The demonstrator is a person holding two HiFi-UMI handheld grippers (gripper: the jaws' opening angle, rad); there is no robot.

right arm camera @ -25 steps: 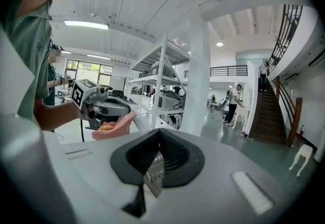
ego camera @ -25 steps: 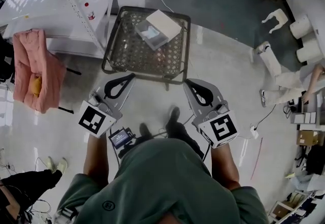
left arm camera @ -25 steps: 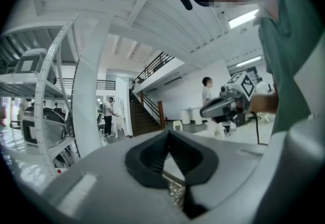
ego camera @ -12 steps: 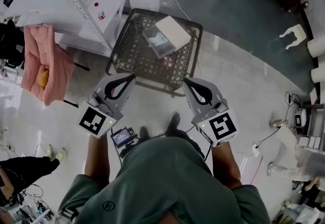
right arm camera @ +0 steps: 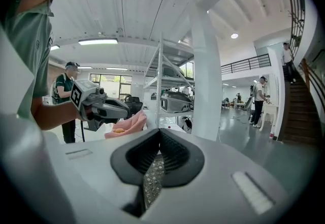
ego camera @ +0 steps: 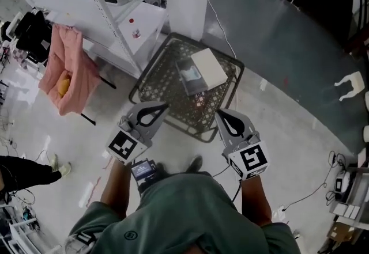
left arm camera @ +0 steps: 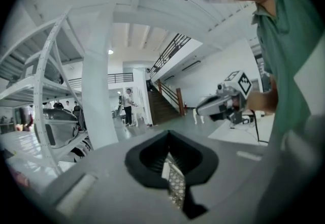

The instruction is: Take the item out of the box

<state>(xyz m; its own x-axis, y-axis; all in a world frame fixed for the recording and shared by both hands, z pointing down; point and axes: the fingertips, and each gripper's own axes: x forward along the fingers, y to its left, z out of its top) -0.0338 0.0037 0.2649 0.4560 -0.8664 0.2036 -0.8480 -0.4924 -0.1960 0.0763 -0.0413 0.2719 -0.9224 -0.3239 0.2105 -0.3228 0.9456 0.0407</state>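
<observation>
holding left gripper [ego camera: 161, 107] and right gripper [ego camera: 222, 114] fully shut, jaws pressed together on nothing, tips aimed at the near edge of the wire-mesh table [ego camera: 167, 83], probably just carrying them in for the approach. beyond, seeing the opened white box [ego camera: 202, 69] on the mesh top, item apparently inside, well clear of both.

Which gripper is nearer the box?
The right gripper, slightly: in the head view the box lies toward its side of the mesh table, almost straight ahead of its shut jaws. The left gripper, also shut, is farther off to the side.
</observation>
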